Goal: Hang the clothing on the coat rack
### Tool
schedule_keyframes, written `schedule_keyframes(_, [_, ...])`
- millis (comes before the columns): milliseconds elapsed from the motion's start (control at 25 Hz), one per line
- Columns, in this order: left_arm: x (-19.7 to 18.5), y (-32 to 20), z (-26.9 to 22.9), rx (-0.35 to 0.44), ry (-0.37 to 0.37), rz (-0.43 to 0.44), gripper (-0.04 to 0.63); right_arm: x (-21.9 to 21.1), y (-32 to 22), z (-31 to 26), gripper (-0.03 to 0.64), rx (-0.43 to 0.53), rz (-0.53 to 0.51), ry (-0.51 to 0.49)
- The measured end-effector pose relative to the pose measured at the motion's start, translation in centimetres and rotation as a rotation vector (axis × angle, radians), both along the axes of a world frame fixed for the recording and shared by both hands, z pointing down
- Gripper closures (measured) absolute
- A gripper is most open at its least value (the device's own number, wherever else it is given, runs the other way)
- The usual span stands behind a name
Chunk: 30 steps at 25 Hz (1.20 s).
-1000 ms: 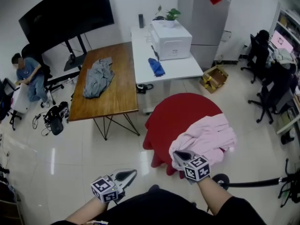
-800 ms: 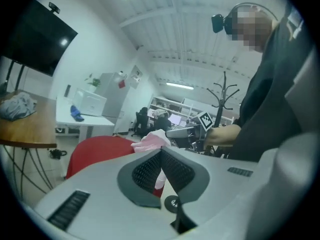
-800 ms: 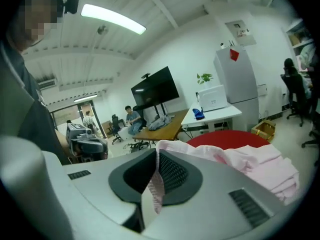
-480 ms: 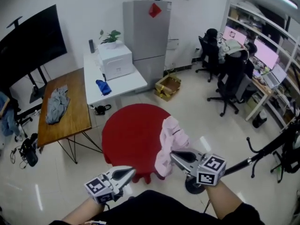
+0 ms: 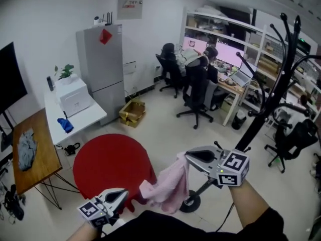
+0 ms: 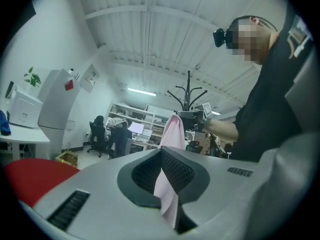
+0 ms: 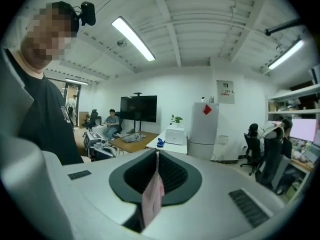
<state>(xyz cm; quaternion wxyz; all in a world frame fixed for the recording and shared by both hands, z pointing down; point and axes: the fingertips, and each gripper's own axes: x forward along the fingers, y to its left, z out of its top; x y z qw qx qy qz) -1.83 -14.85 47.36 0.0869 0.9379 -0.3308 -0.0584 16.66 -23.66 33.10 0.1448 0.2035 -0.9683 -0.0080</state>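
Since a second ago the garment (image 5: 168,187) has come off the red surface (image 5: 108,164), and the view has swung right so that the rack (image 5: 271,84) now stands in sight.

The garment hangs in the air between the two claws. The right claw (image 5: 193,157) is pressed together on a pinch of pink cloth at the upper end. The left claw (image 5: 123,192) is likewise closed on a fold at the lower end. The garment's long axis therefore slopes from upper right down to lower left, sagging in the middle.

The rack lies to the right of and beyond the right claw. Its pole rises behind that claw and its hooks sit well above it. Its base is on the floor just beside the garment's hanging edge. The right hand is the nearer one, so I judge the coming move is a lift up and to the right, led by that claw.

An open box (image 5: 132,112) sits on the floor by the fridge (image 5: 103,64), well apart from the garment. I cannot tell what is in it.
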Motion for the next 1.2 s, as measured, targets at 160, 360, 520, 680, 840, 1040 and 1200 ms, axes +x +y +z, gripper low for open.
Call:
schedule_keyframes(160, [1.7, -0.6, 0.4, 0.004, -0.003, 0.047, 0.603, 3.5, -0.3, -3.5, 0.601, 0.079, 0.05, 0.042])
schedule_keyframes(360, [2.5, -1.1, 0.8, 0.003, -0.007, 0.075, 0.603, 6.5, -0.9, -9.3, 0.601, 0.201, 0.106, 0.086])
schedule_keyframes(520, [2.4, -1.3, 0.9, -0.004, 0.004, 0.068, 0.603, 8.9, -2.2, -14.1, 0.601, 0.285, 0.174, 0.077])
schedule_keyframes(680, [2.1, -1.5, 0.9, 0.003, 0.008, 0.067, 0.603, 11.1, -3.4, -17.7, 0.601, 0.337, 0.252, 0.042])
schedule_keyframes(840, [2.0, -1.5, 0.9, 0.004, 0.012, 0.065, 0.603, 13.2, -4.2, -19.1, 0.601, 0.354, 0.325, 0.011])
schedule_keyframes(1040, [2.3, -1.4, 0.8, 0.006, 0.01, 0.075, 0.603, 15.6, -4.5, -19.8, 0.601, 0.339, 0.403, -0.048])
schedule_keyframes(1200, [3.0, -1.4, 1.0, 0.008, 0.012, 0.09, 0.603, 18.0, -4.4, -20.4, 0.601, 0.338, 0.472, -0.139])
